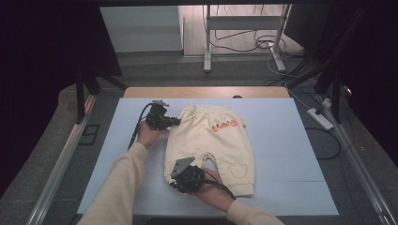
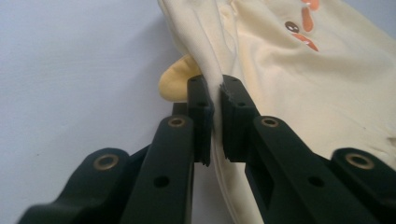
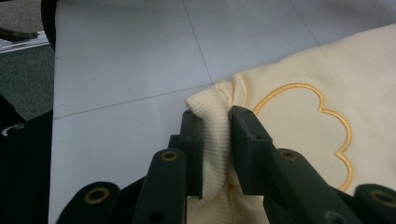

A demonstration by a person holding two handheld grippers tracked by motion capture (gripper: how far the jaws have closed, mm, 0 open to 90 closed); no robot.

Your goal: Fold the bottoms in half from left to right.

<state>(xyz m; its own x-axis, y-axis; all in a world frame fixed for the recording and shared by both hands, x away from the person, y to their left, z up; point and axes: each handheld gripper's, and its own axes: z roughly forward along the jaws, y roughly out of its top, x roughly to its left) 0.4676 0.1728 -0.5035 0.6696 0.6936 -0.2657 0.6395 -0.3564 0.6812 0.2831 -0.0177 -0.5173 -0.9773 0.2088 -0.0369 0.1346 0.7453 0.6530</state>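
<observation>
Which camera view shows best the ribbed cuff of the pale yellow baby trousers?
The right gripper view: the ribbed cuff appears close and sharp, pinched by the right gripper. In the high view the cuff is small and partly hidden by that gripper. The left gripper view shows another edge of the pale yellow baby trousers, not this cuff.

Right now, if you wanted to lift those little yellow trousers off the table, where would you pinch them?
Probably at the edges, as now. The left gripper pinches the side seam near the waist of the trousers, coming in from their left. The right gripper clamps the thick ribbed leg cuff from below. Thin flat cloth offers a bite only at edges and folds.
</observation>
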